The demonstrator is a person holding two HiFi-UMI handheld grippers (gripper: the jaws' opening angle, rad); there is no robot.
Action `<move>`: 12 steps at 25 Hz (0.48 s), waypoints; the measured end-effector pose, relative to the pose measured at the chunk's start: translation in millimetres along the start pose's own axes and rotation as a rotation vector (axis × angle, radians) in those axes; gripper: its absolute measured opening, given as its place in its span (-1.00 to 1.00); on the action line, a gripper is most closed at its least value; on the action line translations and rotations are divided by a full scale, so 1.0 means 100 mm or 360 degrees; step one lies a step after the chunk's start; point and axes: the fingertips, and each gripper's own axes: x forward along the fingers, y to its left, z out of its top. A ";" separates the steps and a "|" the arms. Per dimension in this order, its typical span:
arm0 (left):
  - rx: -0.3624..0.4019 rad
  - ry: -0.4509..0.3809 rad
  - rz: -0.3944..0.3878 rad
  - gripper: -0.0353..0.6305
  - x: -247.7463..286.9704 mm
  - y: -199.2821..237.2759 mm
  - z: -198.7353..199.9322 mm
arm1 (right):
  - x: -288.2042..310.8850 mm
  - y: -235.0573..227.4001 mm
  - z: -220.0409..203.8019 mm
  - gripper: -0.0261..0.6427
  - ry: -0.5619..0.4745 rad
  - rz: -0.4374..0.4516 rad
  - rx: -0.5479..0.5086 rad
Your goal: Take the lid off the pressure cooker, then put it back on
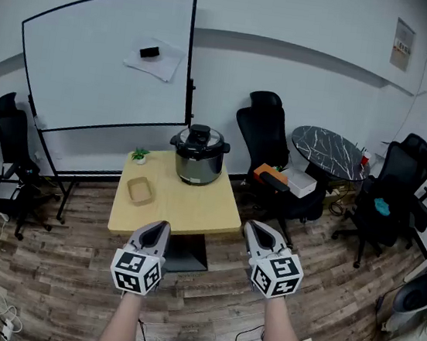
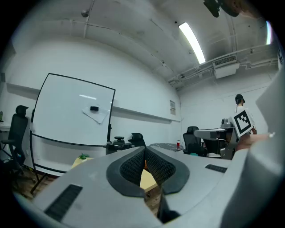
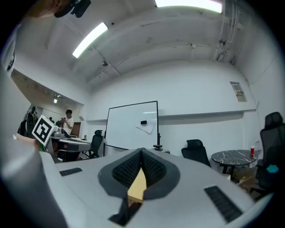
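the pressure cooker (image 1: 198, 156) stands at the far edge of the pale wooden desk (image 1: 193, 206), just in front of the whiteboard (image 1: 103, 58). it has a steel body with black side handles, and its black-knobbed lid (image 1: 200, 137) is seated on top. a small potted plant (image 1: 140, 155) and a shallow tray (image 1: 140, 190) sit to its left. the left tongs (image 1: 158, 232) and right tongs (image 1: 257, 232) hover at the desk's near edge, well apart from the cooker, both clenched tip to tip on nothing.
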 end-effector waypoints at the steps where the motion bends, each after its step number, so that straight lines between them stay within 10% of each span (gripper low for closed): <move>1: 0.0001 0.0001 -0.0002 -0.84 0.01 -0.01 0.00 | 0.00 0.00 0.00 -0.92 -0.0001 0.0003 0.0000; 12: 0.0000 0.0003 -0.0017 -0.84 -0.01 -0.10 0.01 | -0.06 0.03 0.01 -0.92 0.0007 0.0021 -0.0013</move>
